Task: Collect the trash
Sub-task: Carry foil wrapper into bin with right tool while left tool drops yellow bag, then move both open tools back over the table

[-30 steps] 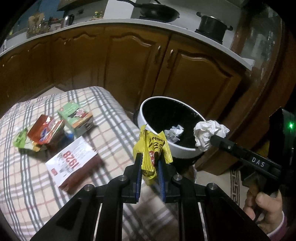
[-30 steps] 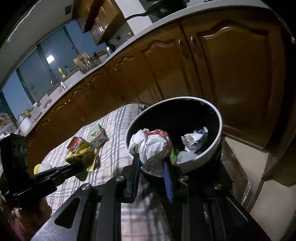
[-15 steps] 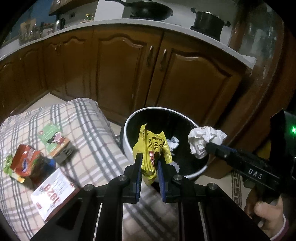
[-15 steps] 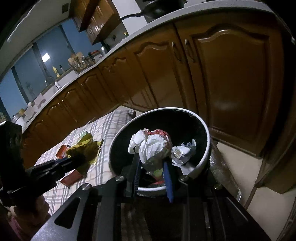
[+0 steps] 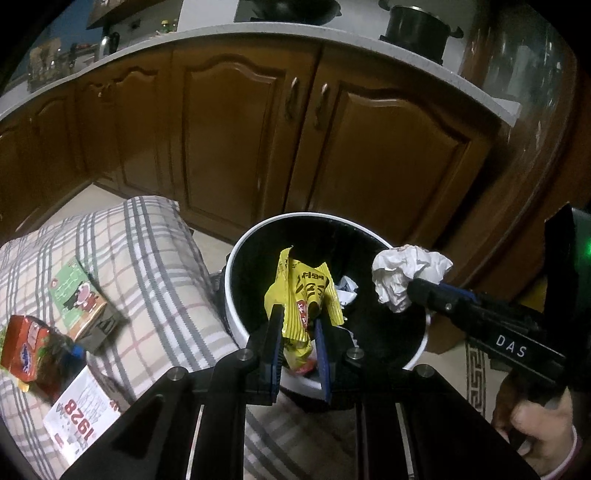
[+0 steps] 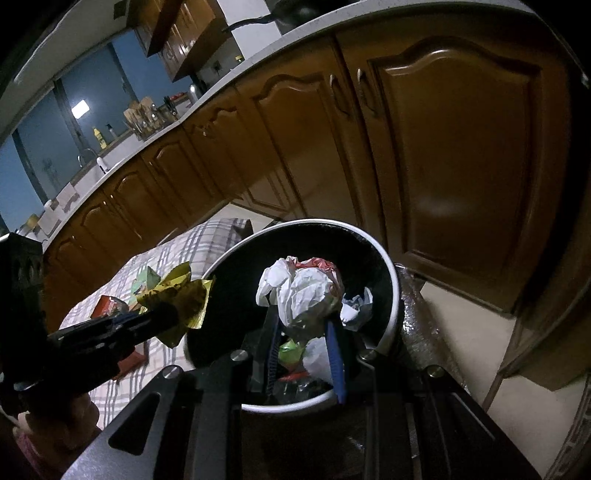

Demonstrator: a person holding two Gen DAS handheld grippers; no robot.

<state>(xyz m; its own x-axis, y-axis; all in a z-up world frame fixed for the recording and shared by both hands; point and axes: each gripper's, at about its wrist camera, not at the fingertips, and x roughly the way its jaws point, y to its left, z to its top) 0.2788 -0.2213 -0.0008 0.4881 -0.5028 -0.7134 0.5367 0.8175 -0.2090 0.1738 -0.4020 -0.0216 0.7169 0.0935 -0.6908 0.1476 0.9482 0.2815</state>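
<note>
Currently, a crumpled yellow wrapper point(image 5: 301, 295) is pinched between the fingers of the left gripper point(image 5: 298, 325), which are closed nearly together on its lower part, and it is held above the near rim of the white-rimmed trash bin point(image 5: 236, 258). A ball of crumpled white paper point(image 6: 303, 295) with a red patch is clamped in the right gripper point(image 6: 304, 325), its fingers narrowed around the ball, and it is held over the bin's open mouth. From the left wrist view the same paper ball point(image 5: 406, 273) is seen at the tip of the right gripper point(image 5: 417, 291), just above the bin's right edge. Other scraps of paper and plastic point(image 6: 354, 306) are seen lying inside the bin's black interior. Beside the bin a checked cloth point(image 5: 155, 266) is spread, and on it are left a green carton point(image 5: 79, 295), a red packet point(image 5: 27, 339) and a white pack printed 1928 point(image 5: 81, 417). Behind everything, brown cabinet doors point(image 5: 236, 140) are seen below a pale countertop point(image 5: 369, 40), on which a dark pot point(image 5: 417, 31) is set.
</note>
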